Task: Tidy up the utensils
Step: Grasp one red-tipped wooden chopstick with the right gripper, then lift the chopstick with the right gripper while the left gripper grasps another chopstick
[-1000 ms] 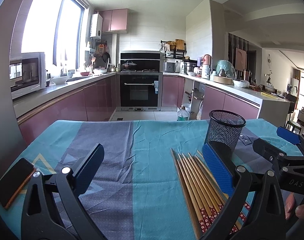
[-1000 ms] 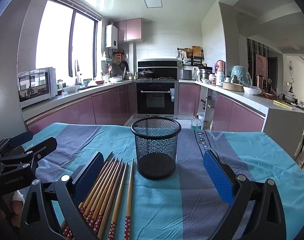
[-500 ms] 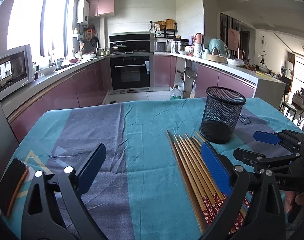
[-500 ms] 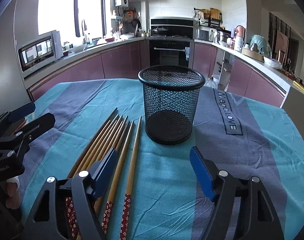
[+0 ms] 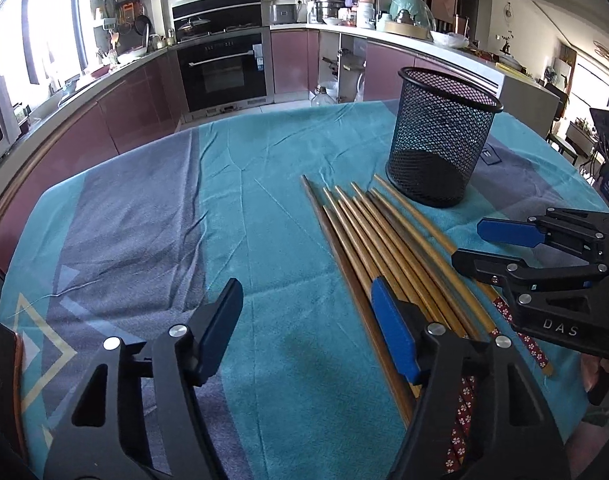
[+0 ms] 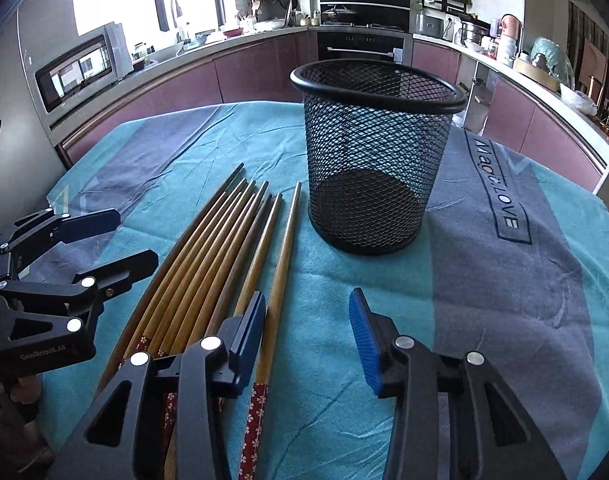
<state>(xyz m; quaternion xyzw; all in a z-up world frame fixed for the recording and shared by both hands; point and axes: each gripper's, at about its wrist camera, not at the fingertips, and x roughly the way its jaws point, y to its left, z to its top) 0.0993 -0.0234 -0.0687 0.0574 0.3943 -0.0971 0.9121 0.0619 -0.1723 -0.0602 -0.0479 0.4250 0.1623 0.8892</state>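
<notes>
Left wrist, chopsticks (image 5: 388, 256) ends behind fingers (image 5: 394, 336)

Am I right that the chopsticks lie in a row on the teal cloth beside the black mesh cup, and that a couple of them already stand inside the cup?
Not quite. The black mesh cup is empty: the right wrist view shows its bare bottom through the mesh. The rest holds: all the chopsticks lie in a row on the teal cloth beside it.
</notes>
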